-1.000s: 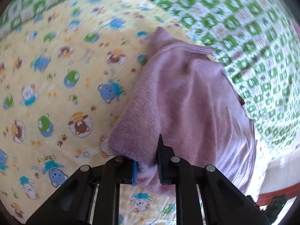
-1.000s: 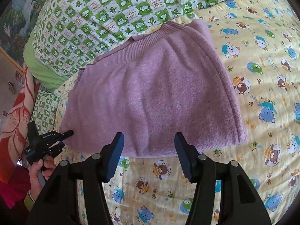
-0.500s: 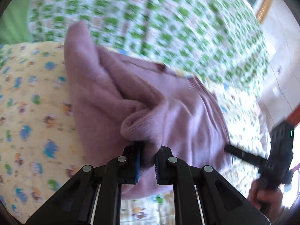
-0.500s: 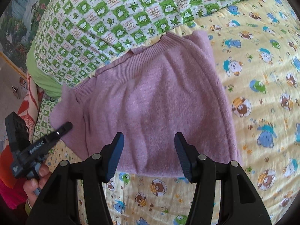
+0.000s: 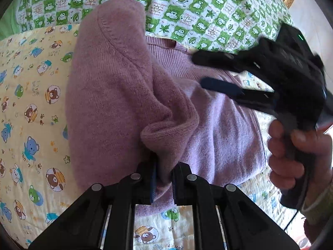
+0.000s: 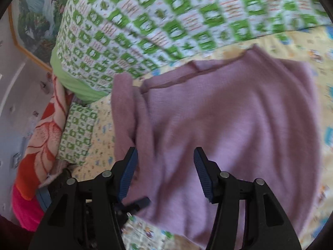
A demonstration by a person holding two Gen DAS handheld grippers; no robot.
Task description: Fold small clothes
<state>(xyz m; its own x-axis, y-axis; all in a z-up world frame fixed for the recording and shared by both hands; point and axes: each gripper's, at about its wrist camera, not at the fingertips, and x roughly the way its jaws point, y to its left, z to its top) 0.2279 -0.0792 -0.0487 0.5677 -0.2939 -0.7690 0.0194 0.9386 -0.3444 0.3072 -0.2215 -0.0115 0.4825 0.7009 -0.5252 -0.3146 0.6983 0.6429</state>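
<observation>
A mauve knitted sweater (image 5: 218, 129) lies on a yellow cartoon-bear sheet (image 5: 31, 95). My left gripper (image 5: 163, 182) is shut on the sweater's edge and holds a raised fold (image 5: 112, 79) over the rest of the garment. My right gripper (image 5: 220, 77) shows at the right of the left wrist view, open above the sweater, held in a hand (image 5: 291, 156). In the right wrist view the right gripper (image 6: 165, 166) is open over the sweater (image 6: 239, 129), with the lifted fold (image 6: 127, 112) at its left. The left gripper's tip (image 6: 135, 205) peeks out low in that view.
A green-and-white checked quilt (image 5: 197, 10) lies beyond the sweater, also in the right wrist view (image 6: 166, 20). A red-and-cream floral cloth (image 6: 41, 137) and a framed picture (image 6: 35, 16) are at the left. The bear sheet (image 6: 100, 137) extends around the sweater.
My left gripper has lifted the sweater's edge and carried it over the garment, making a tall fold. My right gripper has moved in closer over the sweater, still open.
</observation>
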